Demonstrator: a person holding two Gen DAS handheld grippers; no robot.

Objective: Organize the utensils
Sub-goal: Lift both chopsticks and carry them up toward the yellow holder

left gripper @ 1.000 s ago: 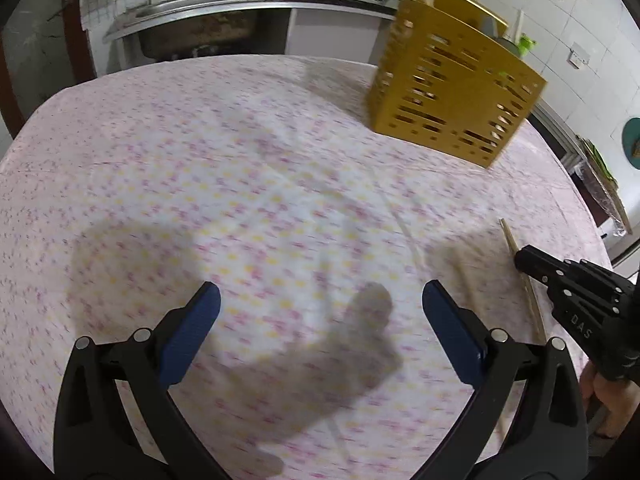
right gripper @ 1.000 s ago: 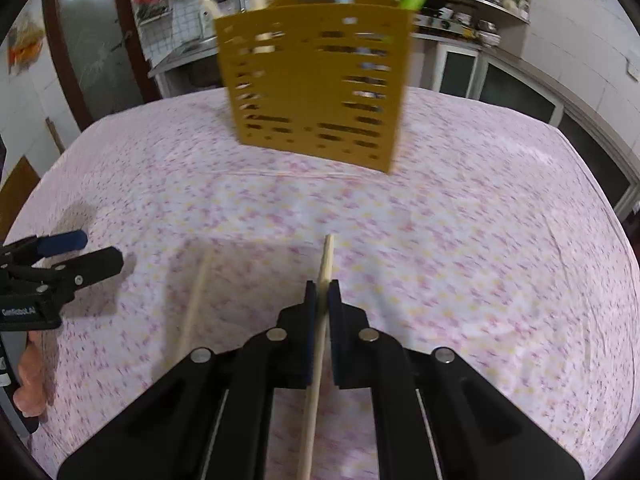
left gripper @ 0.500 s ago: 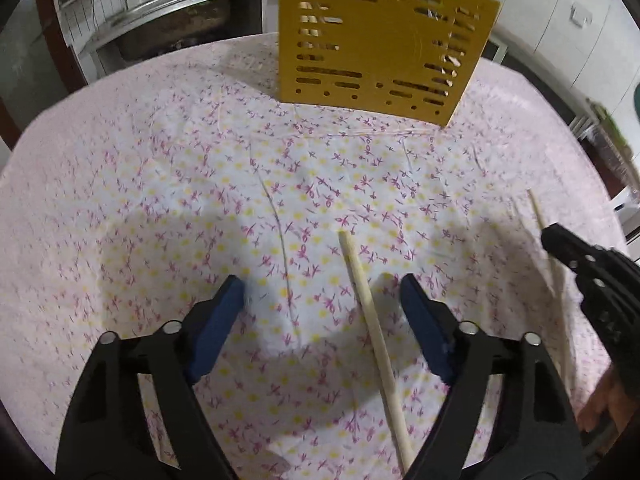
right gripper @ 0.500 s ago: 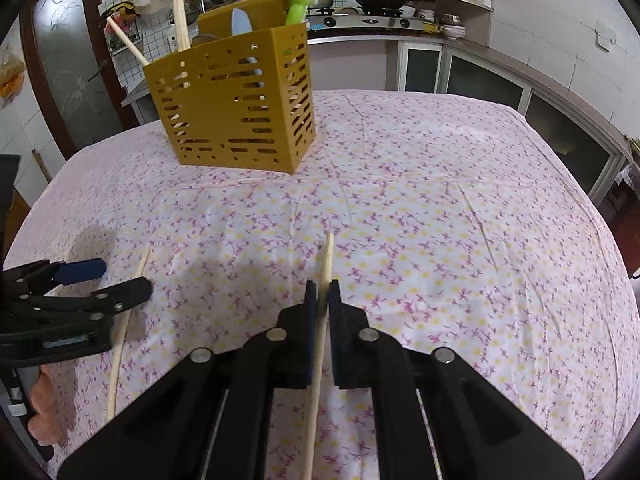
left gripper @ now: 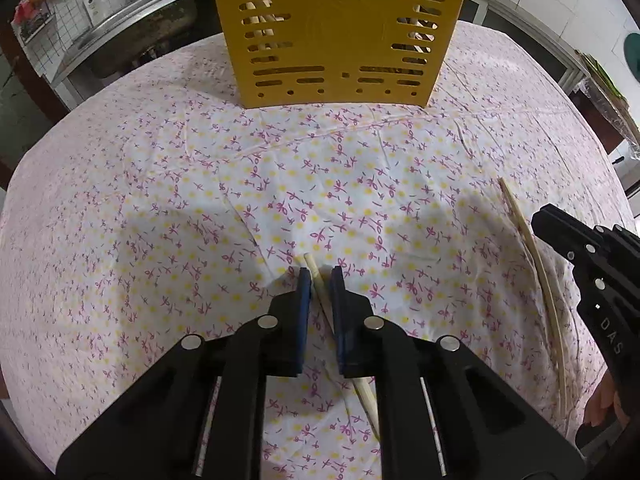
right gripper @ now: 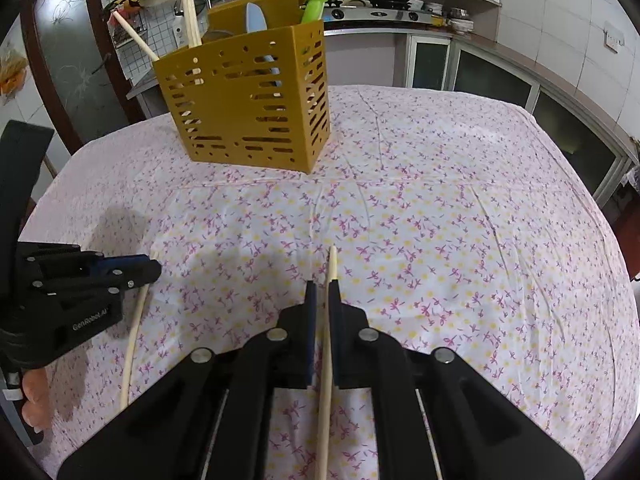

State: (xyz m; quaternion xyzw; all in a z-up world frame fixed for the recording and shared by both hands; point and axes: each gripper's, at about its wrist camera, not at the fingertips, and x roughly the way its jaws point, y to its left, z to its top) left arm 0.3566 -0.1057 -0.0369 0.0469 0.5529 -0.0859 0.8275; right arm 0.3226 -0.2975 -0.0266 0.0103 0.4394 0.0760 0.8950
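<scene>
Left gripper [left gripper: 319, 276] apparently pinches one chopstick [left gripper: 318, 280]; right gripper [right gripper: 325, 290] clamps another [right gripper: 329, 320].

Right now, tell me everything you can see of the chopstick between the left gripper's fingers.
The chopstick is a pale, plain wooden-looking stick, straight and thin. It lies flat on the floral tablecloth, angled slightly across the left gripper, whose blue pads have closed in around it near its far end. The tip pokes just past the fingertips toward the yellow utensil holder; the rest runs back under the gripper body. Whether the pads are pressing it firmly is unclear.
</scene>
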